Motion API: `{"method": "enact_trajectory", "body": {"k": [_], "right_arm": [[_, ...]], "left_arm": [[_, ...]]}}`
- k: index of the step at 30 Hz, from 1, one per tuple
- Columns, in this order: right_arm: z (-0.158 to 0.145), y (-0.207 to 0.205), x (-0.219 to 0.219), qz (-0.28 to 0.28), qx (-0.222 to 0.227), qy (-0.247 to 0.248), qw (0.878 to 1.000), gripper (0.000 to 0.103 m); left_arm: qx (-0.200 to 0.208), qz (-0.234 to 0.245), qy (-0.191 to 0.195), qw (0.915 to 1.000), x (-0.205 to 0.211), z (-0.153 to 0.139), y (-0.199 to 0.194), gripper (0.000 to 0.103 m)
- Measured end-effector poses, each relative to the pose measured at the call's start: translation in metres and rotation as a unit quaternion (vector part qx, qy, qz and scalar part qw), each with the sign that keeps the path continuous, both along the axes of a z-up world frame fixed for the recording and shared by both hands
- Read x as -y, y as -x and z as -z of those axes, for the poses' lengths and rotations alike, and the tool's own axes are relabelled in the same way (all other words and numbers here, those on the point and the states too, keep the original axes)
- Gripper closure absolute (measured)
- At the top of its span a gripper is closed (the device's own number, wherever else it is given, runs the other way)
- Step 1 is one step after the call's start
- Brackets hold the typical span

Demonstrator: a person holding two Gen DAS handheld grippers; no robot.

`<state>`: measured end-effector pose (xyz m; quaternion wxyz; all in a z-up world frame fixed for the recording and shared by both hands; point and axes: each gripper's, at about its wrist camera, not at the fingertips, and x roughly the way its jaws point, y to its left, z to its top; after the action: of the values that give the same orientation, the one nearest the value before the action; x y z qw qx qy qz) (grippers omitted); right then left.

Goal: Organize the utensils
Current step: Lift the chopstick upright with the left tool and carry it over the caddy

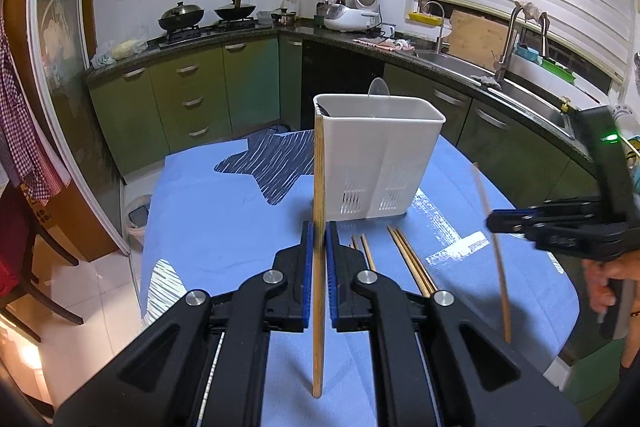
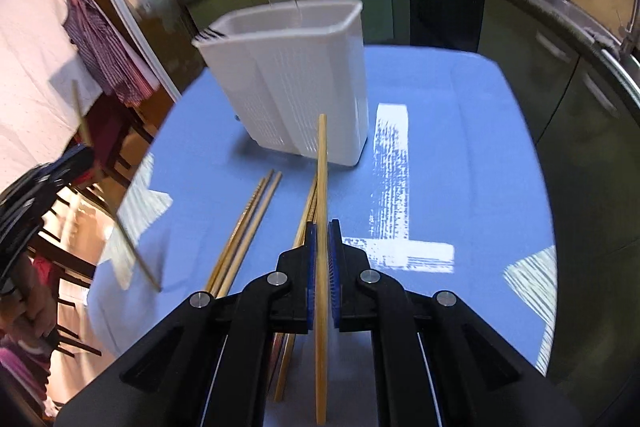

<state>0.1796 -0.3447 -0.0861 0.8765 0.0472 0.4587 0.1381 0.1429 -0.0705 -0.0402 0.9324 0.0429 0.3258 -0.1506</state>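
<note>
My left gripper [image 1: 319, 233] is shut on a wooden chopstick [image 1: 318, 211] held nearly upright above the blue tablecloth, in front of the white utensil holder [image 1: 376, 159]. My right gripper [image 2: 322, 233] is shut on another wooden chopstick [image 2: 322, 163], raised and pointing toward the holder [image 2: 296, 83]. In the left wrist view the right gripper [image 1: 494, 221] shows at the right with its chopstick [image 1: 498, 255]. In the right wrist view the left gripper [image 2: 86, 157] shows blurred at the left edge. Several loose chopsticks [image 2: 248, 227] lie on the cloth [image 1: 412, 263]. A clear spoon [image 1: 379, 89] stands in the holder.
The table with its blue star-print cloth [image 2: 460, 155] has a rounded edge. Dark chairs [image 2: 68, 247] stand at its left side. Green kitchen cabinets [image 1: 208, 95], a stove with woks [image 1: 182, 15] and a sink [image 1: 460, 61] line the far walls.
</note>
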Motion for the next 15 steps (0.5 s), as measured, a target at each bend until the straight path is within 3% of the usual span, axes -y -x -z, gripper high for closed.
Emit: {"method": "enact_trajectory", "body": {"k": [7,15], "right_arm": [[-0.035,0.039,0.021,0.000,0.037,-0.017,0.999,0.096],[-0.061,0.053,0.024,0.000,0.074,-0.031,0.997,0.096]], "left_arm": [[-0.001,0.008,0.002,1.0000,-0.002,-0.007,0.003,0.096],[0.007,0.019,0.001,0.9998,0.005,-0.021,0.002,0.096]]}}
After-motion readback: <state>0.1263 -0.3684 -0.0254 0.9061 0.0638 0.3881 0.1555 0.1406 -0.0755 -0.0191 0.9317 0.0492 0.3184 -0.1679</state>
